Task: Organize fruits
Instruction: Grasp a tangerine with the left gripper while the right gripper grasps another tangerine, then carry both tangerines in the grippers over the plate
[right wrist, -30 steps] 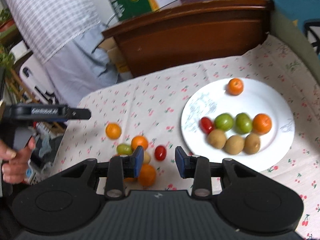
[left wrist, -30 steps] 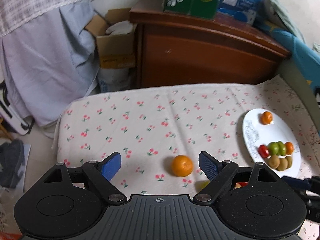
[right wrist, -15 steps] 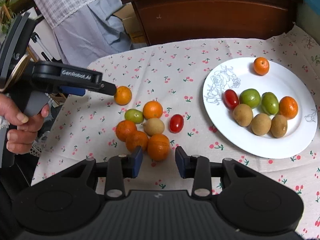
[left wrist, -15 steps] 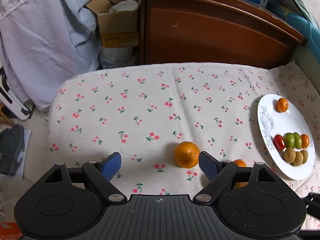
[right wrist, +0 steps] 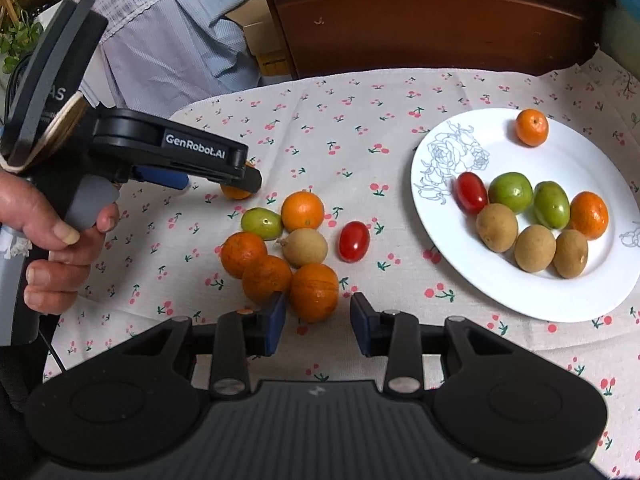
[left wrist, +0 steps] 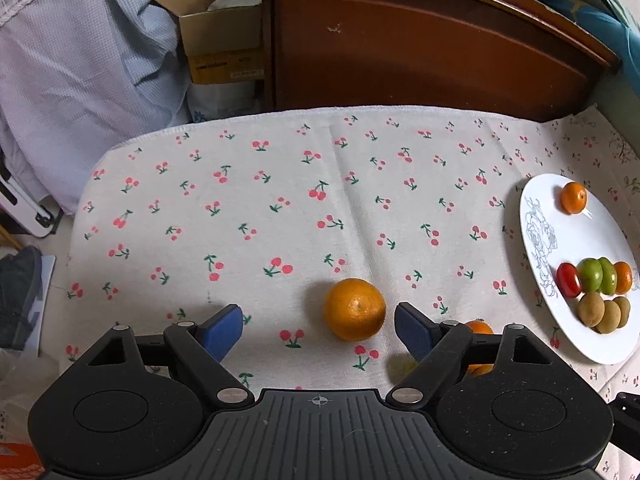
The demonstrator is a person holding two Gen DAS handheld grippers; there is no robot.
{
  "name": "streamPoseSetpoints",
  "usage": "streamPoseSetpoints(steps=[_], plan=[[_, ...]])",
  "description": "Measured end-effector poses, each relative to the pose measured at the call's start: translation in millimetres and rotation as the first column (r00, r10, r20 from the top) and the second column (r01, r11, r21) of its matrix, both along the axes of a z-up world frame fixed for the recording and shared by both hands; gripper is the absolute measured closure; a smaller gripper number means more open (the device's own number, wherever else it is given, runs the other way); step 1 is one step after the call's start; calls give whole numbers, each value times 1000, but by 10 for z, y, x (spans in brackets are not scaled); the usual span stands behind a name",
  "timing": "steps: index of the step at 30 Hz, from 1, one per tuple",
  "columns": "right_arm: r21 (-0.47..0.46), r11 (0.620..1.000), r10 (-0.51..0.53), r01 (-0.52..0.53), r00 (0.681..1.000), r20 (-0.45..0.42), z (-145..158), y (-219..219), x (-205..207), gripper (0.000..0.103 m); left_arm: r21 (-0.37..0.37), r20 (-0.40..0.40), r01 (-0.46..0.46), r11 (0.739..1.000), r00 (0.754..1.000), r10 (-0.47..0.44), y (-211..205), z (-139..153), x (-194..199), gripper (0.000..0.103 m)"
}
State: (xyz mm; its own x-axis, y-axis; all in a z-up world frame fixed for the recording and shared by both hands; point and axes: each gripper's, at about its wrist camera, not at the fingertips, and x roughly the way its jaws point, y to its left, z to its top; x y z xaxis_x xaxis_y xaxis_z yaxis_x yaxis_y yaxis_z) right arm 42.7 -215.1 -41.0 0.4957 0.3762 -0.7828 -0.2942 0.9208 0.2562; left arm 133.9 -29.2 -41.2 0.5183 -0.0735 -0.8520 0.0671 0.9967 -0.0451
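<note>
A lone orange (left wrist: 354, 309) lies on the cherry-print cloth between the fingers of my left gripper (left wrist: 318, 332). The jaws are closing; the orange sits near the right pad (left wrist: 414, 334), and neither pad presses it. The white plate (right wrist: 580, 152) at right holds two oranges, a cherry tomato (right wrist: 472, 192), two green fruits and three brown ones. Several loose fruits sit left of the plate: oranges, a green fruit (right wrist: 262, 223), a brown one (right wrist: 306, 247) and a tomato (right wrist: 354, 241). My right gripper (right wrist: 320, 326) stands partly open just before the nearest orange (right wrist: 314, 296), gripping nothing.
A dark wooden cabinet (left wrist: 420, 48) stands behind the table's far edge. A cardboard box (left wrist: 216, 44) and draped pale blue cloth (left wrist: 80, 80) lie at the back left. A person's hand (right wrist: 52, 232) holds the left gripper's handle at the left.
Both grippers have sunk toward the table and tilted down. The lone orange now sits larger between the left fingers, which have narrowed slightly. The right jaws keep the same gap.
</note>
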Motion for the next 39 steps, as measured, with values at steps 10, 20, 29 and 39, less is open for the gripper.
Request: streamPoseSetpoints(steps=[10, 20, 29, 39], plan=[[6, 1000, 5, -5, 1000, 4, 3, 13, 19, 77, 27, 35, 71, 997, 997, -72, -150, -23, -49, 70], [36, 999, -7, 5, 998, 56, 171, -35, 20, 77, -5, 58, 57, 998, 997, -57, -93, 53, -63, 72], [37, 999, -10, 8, 998, 61, 185, -31, 19, 77, -42, 67, 22, 999, 998, -19, 49, 111, -64, 72], [61, 997, -48, 42, 993, 109, 339, -140, 53, 77, -66, 112, 13, 998, 994, -6, 99, 227, -61, 72]])
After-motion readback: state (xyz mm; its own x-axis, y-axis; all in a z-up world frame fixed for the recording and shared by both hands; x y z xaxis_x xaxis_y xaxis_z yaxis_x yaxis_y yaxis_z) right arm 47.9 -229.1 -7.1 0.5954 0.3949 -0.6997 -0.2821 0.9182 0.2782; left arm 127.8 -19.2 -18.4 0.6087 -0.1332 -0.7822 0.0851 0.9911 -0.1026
